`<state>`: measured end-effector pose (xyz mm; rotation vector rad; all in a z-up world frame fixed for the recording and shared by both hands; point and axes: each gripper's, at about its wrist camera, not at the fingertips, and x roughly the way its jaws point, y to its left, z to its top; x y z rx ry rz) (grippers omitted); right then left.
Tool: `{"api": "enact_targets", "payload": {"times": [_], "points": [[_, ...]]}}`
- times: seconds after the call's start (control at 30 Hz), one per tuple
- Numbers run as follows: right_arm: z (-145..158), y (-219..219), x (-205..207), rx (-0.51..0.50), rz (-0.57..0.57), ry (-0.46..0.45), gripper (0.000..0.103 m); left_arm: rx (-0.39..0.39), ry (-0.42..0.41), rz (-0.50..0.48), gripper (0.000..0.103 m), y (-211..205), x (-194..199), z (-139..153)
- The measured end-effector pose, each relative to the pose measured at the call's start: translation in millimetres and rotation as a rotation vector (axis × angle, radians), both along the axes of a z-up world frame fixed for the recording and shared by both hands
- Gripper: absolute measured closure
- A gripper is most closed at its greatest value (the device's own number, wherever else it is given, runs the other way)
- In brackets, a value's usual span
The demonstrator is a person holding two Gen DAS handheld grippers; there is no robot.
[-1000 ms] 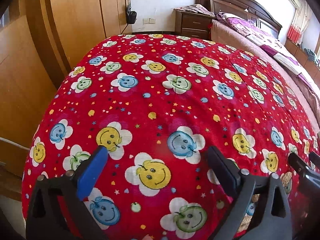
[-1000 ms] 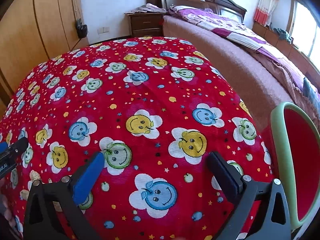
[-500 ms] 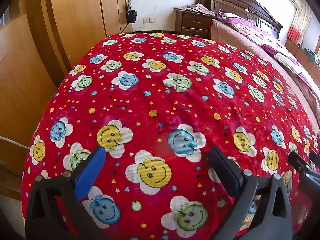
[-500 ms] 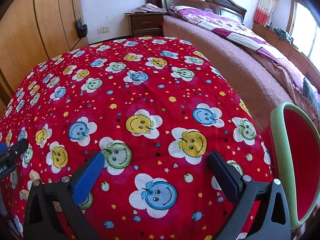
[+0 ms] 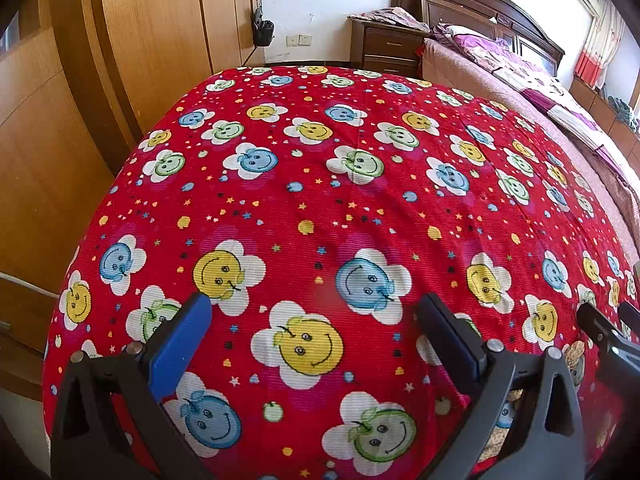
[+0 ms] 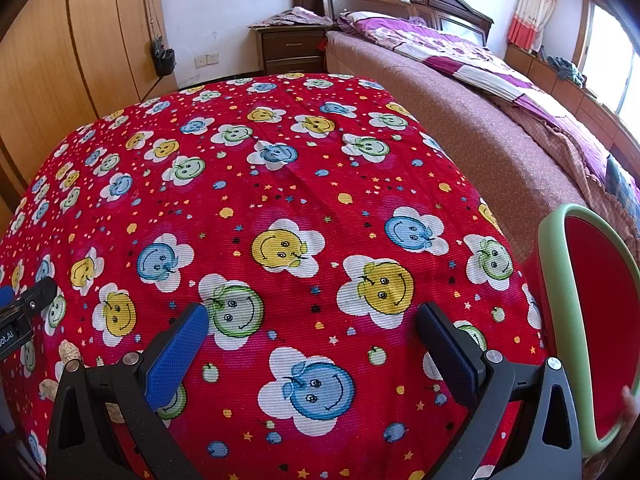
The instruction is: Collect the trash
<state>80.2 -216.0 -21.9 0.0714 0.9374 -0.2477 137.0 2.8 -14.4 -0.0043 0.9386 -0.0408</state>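
A red cloth with smiley flowers (image 5: pixel 320 208) covers the surface in front of me; it also shows in the right wrist view (image 6: pixel 280 200). Small tan nutshell scraps (image 6: pixel 69 351) lie at its near left edge in the right wrist view, and show partly behind my finger in the left wrist view (image 5: pixel 574 354). A red bin with a green rim (image 6: pixel 560 280) stands at the cloth's right edge. My left gripper (image 5: pixel 312 336) is open and empty above the cloth. My right gripper (image 6: pixel 312 340) is open and empty too.
A wooden wardrobe (image 5: pixel 80 100) lines the left side. A bed with a brown cover (image 6: pixel 480 132) runs along the right of the cloth. A dark nightstand (image 6: pixel 292 46) stands at the back wall. A black pouch (image 6: pixel 162 58) hangs by the wardrobe.
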Motion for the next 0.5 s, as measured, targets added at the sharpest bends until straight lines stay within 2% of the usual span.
{"api": "enact_targets", "payload": {"times": [0.5], "points": [[0.2,-0.7,0.1,0.000,0.000,0.001,0.000,0.001,0.000,0.001,0.002,-4.7,-5.5,-0.4]]}}
